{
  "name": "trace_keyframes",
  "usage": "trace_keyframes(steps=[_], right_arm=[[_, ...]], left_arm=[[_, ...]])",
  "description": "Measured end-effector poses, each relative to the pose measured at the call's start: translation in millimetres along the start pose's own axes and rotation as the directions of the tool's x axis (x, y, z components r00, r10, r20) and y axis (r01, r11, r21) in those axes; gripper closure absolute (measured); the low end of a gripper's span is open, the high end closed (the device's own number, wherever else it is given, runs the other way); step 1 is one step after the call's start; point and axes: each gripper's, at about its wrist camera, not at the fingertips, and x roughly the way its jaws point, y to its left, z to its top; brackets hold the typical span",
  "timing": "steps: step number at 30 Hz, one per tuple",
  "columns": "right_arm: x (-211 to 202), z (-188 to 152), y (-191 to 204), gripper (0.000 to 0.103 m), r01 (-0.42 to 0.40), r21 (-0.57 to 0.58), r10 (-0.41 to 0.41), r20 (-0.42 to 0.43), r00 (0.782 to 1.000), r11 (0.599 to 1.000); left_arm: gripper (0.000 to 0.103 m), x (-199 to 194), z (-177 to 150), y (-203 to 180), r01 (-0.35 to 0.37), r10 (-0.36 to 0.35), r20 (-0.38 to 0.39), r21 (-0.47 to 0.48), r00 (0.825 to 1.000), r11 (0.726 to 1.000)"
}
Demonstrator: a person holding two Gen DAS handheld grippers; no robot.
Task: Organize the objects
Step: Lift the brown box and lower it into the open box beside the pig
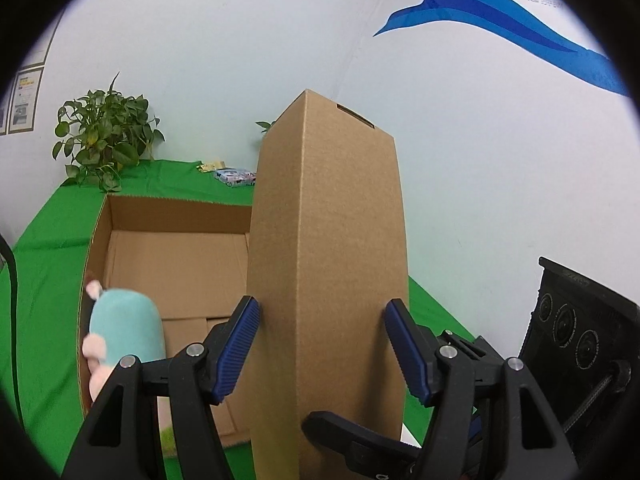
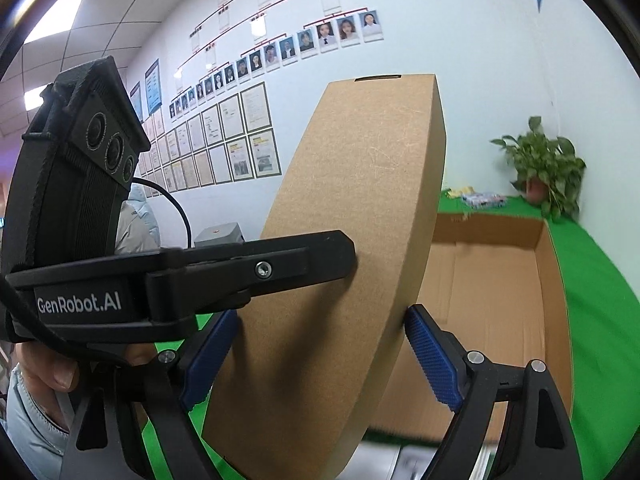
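A tall closed brown cardboard box [image 1: 328, 264] stands upright between my grippers, at the near right side of a big open carton [image 1: 176, 264]. My left gripper [image 1: 322, 344] is shut on the tall box, its blue pads [image 1: 236, 348] pressing both sides. My right gripper [image 2: 316, 364] is shut on the same tall box [image 2: 352, 248] from the other side; the left gripper's finger [image 2: 256, 272] touches the box there. A teal and pink plush toy [image 1: 124, 332] lies inside the open carton at its near left corner.
The open carton [image 2: 500, 280] sits on a green cloth table [image 1: 48, 240]. A potted plant [image 1: 104, 136] and small packets [image 1: 234, 176] stand at the table's far edge against the white wall. A person's hand [image 2: 52, 368] holds the left gripper.
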Motion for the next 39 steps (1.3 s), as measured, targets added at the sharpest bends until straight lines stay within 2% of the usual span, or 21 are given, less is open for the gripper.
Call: trace_keyframes(steps=[5,9,15,23,28,34,39], right_arm=[[36.7,34.6,-11.7,0.018,-0.010,-0.009,0.010,-0.027,1.000,1.000],[78.1,46.7,-24.6,0.018,-0.033,0.000,0.033,-0.073,0.997,0.999],[145.4,33.2,-41.4,0.020,-0.031,0.031,0.035,-0.142,0.989,0.999],[212.4,5.0,-53.6,0.023,-0.039,0.088,0.055,-0.189,0.980,0.995],[244.2,-13.4,-60.3,0.025,-0.049,0.133,0.078,-0.220,0.972,0.990],[264.4,-23.8,-67.3,0.036,-0.022,0.189,0.069,-0.242,0.968,0.982],[275.3,-27.5,-66.7,0.043,-0.004,0.189,0.055,-0.265,0.963,0.982]], left_arm=[[0.039,14.8,15.6,23.4,-0.011,0.011,-0.012,-0.033,1.000,0.999],[0.039,35.9,13.3,47.6,-0.031,0.027,-0.045,-0.081,0.999,0.996],[0.039,80.3,-10.6,82.8,-0.048,0.026,-0.115,-0.189,0.993,0.981],[0.038,109.7,-29.5,112.0,-0.097,0.055,-0.182,-0.233,0.982,0.968],[0.041,125.4,-42.9,119.8,-0.156,0.101,-0.251,-0.212,0.963,0.965],[0.044,133.8,-46.7,110.9,-0.224,0.170,-0.290,-0.167,0.942,0.960],[0.058,132.1,-51.6,105.1,-0.289,0.235,-0.324,-0.128,0.916,0.949]])
